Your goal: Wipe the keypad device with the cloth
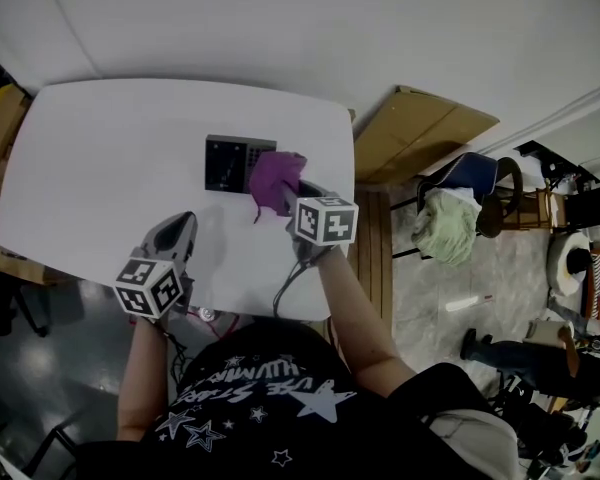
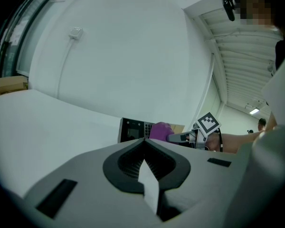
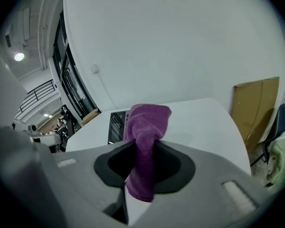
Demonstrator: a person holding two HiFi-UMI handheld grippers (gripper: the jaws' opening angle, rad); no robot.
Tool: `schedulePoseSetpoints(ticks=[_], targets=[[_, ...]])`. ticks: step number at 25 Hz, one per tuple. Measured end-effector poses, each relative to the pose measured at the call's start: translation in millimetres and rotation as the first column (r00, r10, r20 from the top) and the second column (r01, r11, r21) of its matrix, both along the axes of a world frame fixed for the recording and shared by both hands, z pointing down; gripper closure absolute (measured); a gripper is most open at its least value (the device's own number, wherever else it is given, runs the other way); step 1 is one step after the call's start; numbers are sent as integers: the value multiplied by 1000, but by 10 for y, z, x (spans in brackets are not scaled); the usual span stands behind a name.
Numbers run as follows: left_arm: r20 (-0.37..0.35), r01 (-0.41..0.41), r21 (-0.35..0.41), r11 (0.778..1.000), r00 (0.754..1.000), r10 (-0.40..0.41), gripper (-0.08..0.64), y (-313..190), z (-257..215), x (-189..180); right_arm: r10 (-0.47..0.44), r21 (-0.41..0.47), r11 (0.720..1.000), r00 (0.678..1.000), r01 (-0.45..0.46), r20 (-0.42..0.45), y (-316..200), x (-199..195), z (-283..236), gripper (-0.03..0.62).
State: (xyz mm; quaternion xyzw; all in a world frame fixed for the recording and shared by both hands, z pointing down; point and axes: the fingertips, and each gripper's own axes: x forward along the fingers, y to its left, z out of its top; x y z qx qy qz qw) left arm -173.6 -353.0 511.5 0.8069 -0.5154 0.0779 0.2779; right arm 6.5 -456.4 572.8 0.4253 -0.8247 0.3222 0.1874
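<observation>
A black keypad device [image 1: 228, 163] lies flat on the white table [image 1: 100, 168], right of its middle. A purple cloth [image 1: 276, 181] hangs over the device's right end, and my right gripper [image 1: 298, 200] is shut on it. In the right gripper view the cloth [image 3: 145, 141] bunches up between the closed jaws, with the device [image 3: 117, 126] just behind it. My left gripper [image 1: 176, 234] rests near the table's front edge, left of the device, shut with nothing in it. From the left gripper view the device [image 2: 134, 129] and the cloth [image 2: 159, 130] show ahead.
A flat cardboard sheet [image 1: 420, 133] leans beyond the table's right end. A chair with a pale green garment [image 1: 450, 223] stands to the right. Cardboard boxes [image 1: 0, 118] sit at the table's left side. Another person's legs [image 1: 510, 353] show at the lower right.
</observation>
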Motion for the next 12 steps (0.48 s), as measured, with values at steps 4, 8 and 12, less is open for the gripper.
schedulePoseSetpoints(ticks=[4,8,12], targets=[[-12,1,8,1000,1000,-1,551,78,-15,15,9,13,1000,1000,-9,-9,76,58,-38,495],[-16,-12,25,1000,1000,12,552,176,-76,52,13,33,999,1000,-13,-20,191,99,-130,495],[-22,-20,42,999,1000,21,552,352,-114,96,18,58,998,999,-16,-29,369,162,-211,495]])
